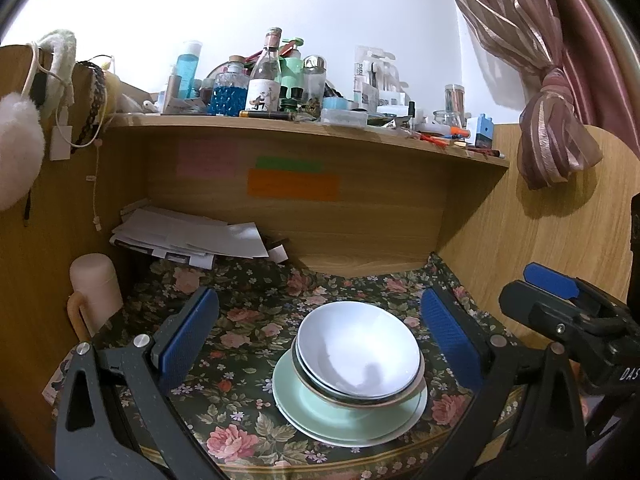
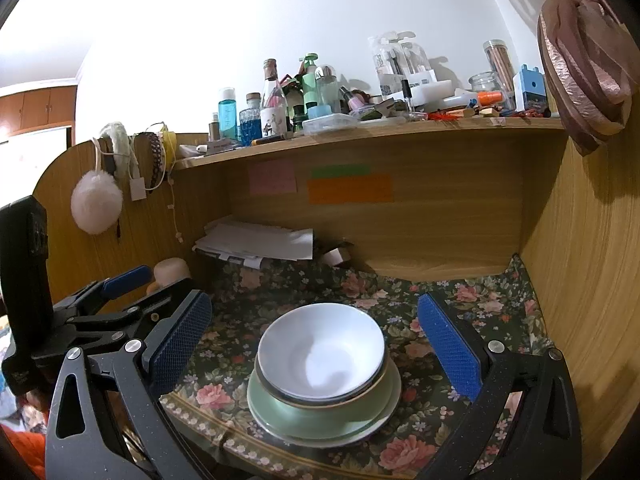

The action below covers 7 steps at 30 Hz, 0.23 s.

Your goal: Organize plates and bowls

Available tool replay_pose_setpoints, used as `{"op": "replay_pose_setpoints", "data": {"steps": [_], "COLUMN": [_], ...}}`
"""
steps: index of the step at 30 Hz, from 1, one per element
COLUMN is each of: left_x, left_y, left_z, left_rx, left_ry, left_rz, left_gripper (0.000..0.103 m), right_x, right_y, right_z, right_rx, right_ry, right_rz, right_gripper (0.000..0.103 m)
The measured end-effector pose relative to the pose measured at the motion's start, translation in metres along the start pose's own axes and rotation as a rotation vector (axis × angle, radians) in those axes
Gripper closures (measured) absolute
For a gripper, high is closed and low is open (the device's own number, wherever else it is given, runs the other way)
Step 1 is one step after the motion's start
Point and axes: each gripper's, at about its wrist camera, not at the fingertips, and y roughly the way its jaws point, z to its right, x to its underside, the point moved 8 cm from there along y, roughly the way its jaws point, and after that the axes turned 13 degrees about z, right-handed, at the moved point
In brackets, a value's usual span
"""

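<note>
A white bowl (image 1: 358,350) sits nested in a dark, gold-rimmed bowl (image 1: 360,399), on a pale green plate (image 1: 320,412) stacked over a white plate (image 1: 348,440), near the front edge of the floral desk cloth (image 1: 248,320). My left gripper (image 1: 320,340) is open and empty, its blue pads wide on either side of the stack and a little above it. My right gripper (image 2: 316,344) is open and empty, framing the same stack: white bowl (image 2: 322,356), green plate (image 2: 320,418). The right gripper also shows at the right of the left wrist view (image 1: 560,304).
A wooden desk hutch (image 1: 312,224) walls the back and both sides. Its shelf (image 1: 280,120) holds several bottles and jars. A paper pile (image 1: 188,236) and a pink cylinder (image 1: 96,292) stand at the back left. A tied curtain (image 1: 552,128) hangs at the right.
</note>
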Motion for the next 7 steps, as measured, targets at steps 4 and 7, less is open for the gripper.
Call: {"op": "replay_pose_setpoints", "data": {"steps": [4,7], "left_x": [0.0004,0.0012], "left_y": [0.0008,0.0014], "left_z": [0.0006,0.0004], "left_rx": [0.003,0.002], "left_ry": [-0.001,-0.005], "left_rz": [0.0,-0.005], "left_gripper": [0.0,0.0], "right_x": [0.0017,0.0046], "right_y": [0.0017,0.0033], "right_z": [0.0001,-0.0027], "right_rx": [0.004,0.015], "right_ry": [0.004,0.007], "right_rz": [-0.002,-0.007], "right_gripper": [0.0,0.0]}}
